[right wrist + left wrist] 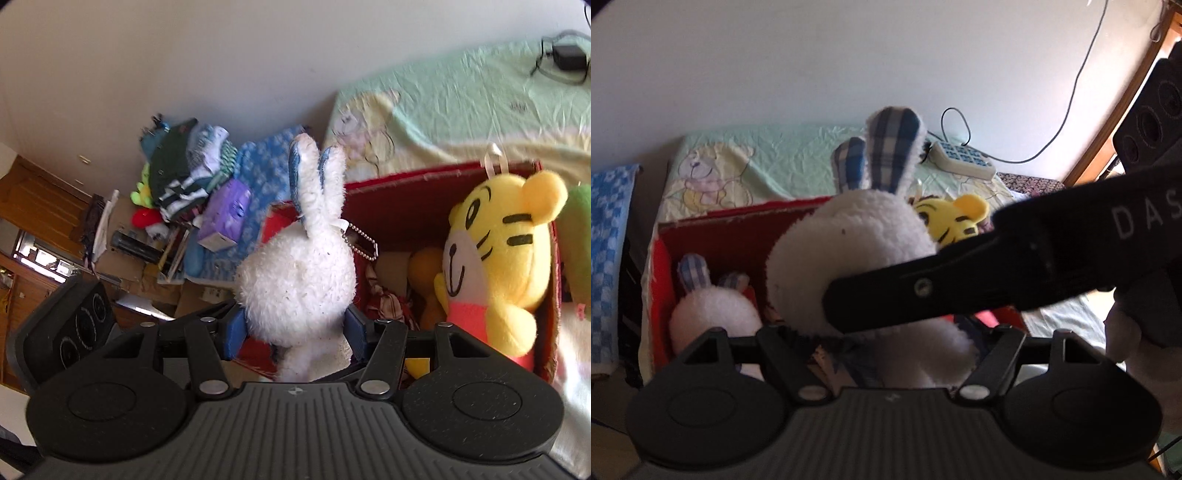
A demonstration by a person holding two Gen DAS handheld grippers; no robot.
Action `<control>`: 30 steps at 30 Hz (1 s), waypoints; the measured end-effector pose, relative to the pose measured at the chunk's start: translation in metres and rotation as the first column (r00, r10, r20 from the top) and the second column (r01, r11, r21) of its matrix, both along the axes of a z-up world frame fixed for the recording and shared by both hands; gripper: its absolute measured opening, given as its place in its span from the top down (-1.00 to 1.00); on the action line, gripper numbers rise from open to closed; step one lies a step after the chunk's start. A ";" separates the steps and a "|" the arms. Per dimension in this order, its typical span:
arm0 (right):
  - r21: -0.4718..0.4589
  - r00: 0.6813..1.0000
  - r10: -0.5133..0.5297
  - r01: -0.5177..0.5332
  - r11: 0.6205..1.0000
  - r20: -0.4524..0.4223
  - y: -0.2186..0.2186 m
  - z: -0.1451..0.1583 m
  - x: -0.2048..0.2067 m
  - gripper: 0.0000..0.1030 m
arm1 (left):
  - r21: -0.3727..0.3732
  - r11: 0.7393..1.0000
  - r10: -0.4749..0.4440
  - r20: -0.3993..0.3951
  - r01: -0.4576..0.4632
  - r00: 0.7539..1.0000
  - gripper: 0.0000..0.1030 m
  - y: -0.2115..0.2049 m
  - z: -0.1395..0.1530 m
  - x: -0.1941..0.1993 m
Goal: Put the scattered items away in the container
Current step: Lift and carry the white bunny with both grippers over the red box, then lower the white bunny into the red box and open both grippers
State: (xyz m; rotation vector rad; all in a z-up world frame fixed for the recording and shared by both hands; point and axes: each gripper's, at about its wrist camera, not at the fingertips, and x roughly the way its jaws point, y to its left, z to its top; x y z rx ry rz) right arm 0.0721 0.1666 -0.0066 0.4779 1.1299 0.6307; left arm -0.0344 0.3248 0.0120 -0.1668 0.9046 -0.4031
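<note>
A big white plush rabbit (849, 251) with blue plaid ears fills the middle of the left wrist view. Its body sits between the jaws of my left gripper (882, 339), which is shut on it; the pads are hidden by fur. My right gripper (295, 332) is shut on a smaller white rabbit (299, 280), blue pads (236, 332) pressing both its sides, over the left edge of the red box (443, 173). One right finger (923, 291) crosses in front of the big rabbit. A yellow tiger plush (498, 258) lies in the box.
The red box (701, 229) stands on a bed with a pale green sheet (768, 155). A white power strip (964, 158) and cable lie behind it. A green plush (580, 236) sits right of the box. Piled clothes (184, 177) and a blue towel (609, 240) lie left.
</note>
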 end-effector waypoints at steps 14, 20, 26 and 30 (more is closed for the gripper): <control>-0.089 0.987 0.022 -0.036 0.995 -0.158 0.028 -0.053 0.030 -0.16 | 0.077 0.997 0.042 -0.128 -0.032 0.991 -0.41 0.021 -0.051 0.012; -0.118 0.990 0.032 -0.049 0.992 -0.140 0.035 -0.063 0.035 -0.27 | 0.070 0.997 0.052 -0.123 -0.043 0.991 -0.37 0.026 -0.053 0.007; -0.175 0.998 0.041 -0.047 0.983 -0.042 0.027 -0.044 0.028 -0.25 | 0.020 0.999 0.044 -0.127 -0.042 0.991 -0.38 0.028 -0.048 0.002; -0.145 1.000 -0.014 0.013 0.989 -0.004 0.011 -0.037 0.023 -0.26 | 0.019 0.999 0.046 -0.130 -0.044 0.990 -0.37 0.029 -0.047 -0.003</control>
